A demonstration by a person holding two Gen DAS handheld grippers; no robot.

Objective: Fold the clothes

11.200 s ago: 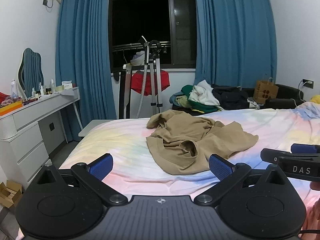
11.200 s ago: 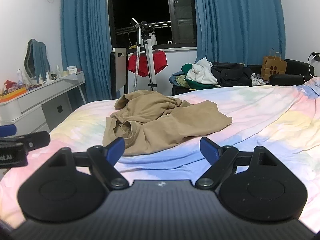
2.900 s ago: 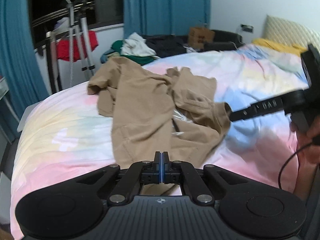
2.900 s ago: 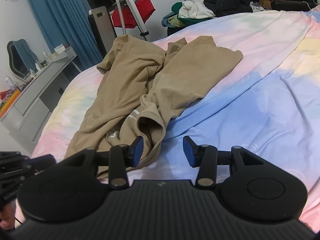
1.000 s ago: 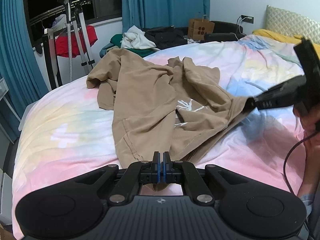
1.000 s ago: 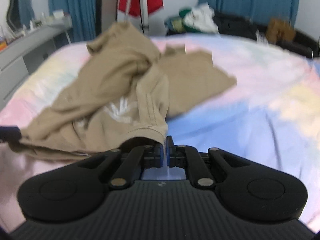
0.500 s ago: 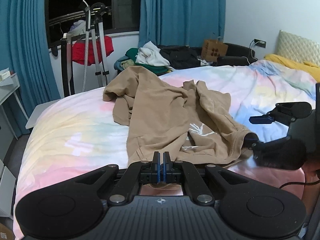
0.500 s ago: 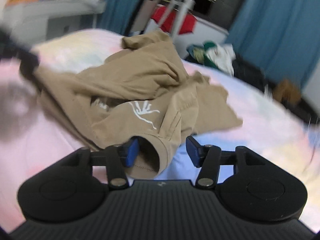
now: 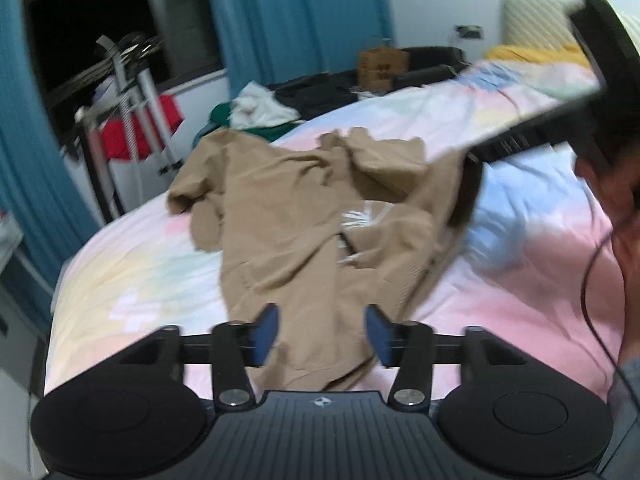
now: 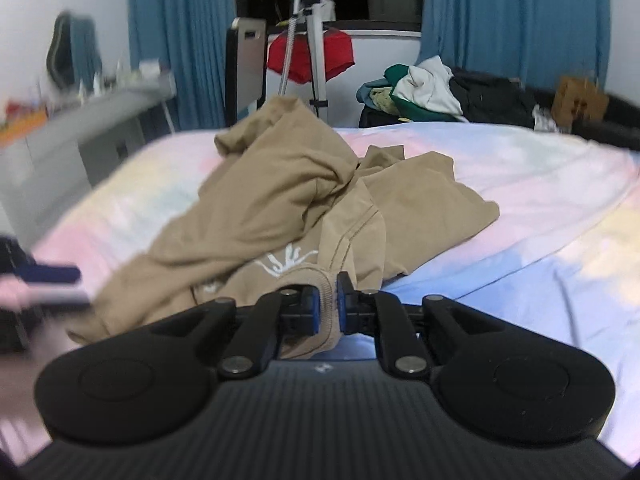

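Note:
A tan sweatshirt (image 9: pixel 288 208) with a white print lies crumpled on the pastel bed (image 9: pixel 500 304). My left gripper (image 9: pixel 322 334) is open and its jaws are opening; the garment's near hem lies between the blue pads, untouched. In the right wrist view my right gripper (image 10: pixel 328 308) is closing, its pads pressed on a ribbed edge of the sweatshirt (image 10: pixel 272 200). The left wrist view shows the right gripper (image 9: pixel 472 156) holding that edge lifted off the bed at the right. The left gripper (image 10: pixel 52 280) shows as a blur at the left edge.
A pile of clothes (image 10: pixel 424 88) sits beyond the bed (image 10: pixel 520 272). A drying rack with a red garment (image 10: pixel 310 56) stands by the window. A white dresser (image 10: pixel 80 128) is at the left, a paper bag (image 9: pixel 382 66) at the back. A person's hand (image 9: pixel 624 208) is at the right.
The left jaws have come apart and let go of the near hem. The right gripper opened, then shut on the ribbed edge and raised it.

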